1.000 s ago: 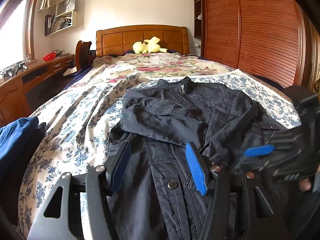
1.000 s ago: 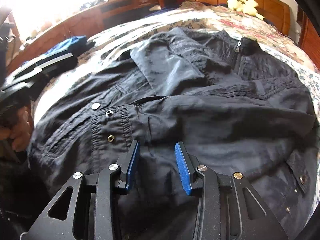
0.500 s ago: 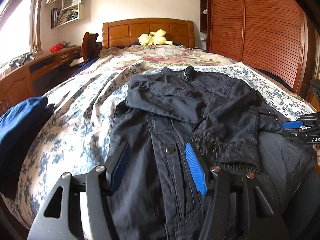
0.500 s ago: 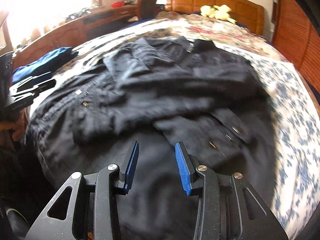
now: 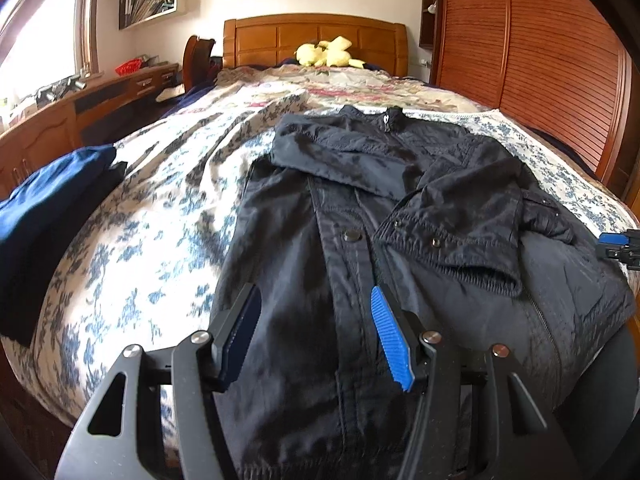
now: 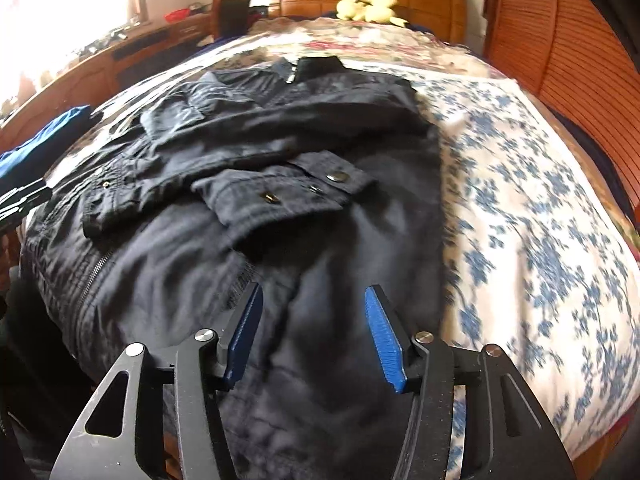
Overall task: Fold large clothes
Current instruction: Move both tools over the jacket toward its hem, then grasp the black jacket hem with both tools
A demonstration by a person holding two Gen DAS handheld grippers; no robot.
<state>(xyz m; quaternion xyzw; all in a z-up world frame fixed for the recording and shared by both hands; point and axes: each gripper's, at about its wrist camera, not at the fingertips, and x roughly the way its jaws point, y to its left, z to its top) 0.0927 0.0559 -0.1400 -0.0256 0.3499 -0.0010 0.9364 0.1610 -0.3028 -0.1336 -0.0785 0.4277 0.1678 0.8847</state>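
A black jacket [image 5: 400, 216] lies front-up on the bed [image 5: 168, 184], collar toward the headboard [image 5: 316, 38] at 12 o'clock, both sleeves folded across its chest and its hem hanging over the near edge. The left gripper [image 5: 316, 336] hovers over the lower front panel with its blue-padded fingers [image 5: 390, 340] spread wide and nothing between them; compared with a second ago it has pulled back and risen, so the whole jacket and more of the floral bedspread now show. The right gripper [image 6: 314, 334] hangs above the jacket's hem near its right edge, fingers [image 6: 384, 340] also apart and empty; they stand noticeably wider than half a second ago, when they were much closer together. In the left wrist view the right gripper has slid from about 4 o'clock to the far 3 o'clock rim, where only a blue tip shows. The sleeves lie as they did half a second ago. A folded blue garment [image 5: 48, 200] rests at 9 o'clock on the bed's side, and a yellow plush toy [image 5: 326, 52] sits against the headboard.
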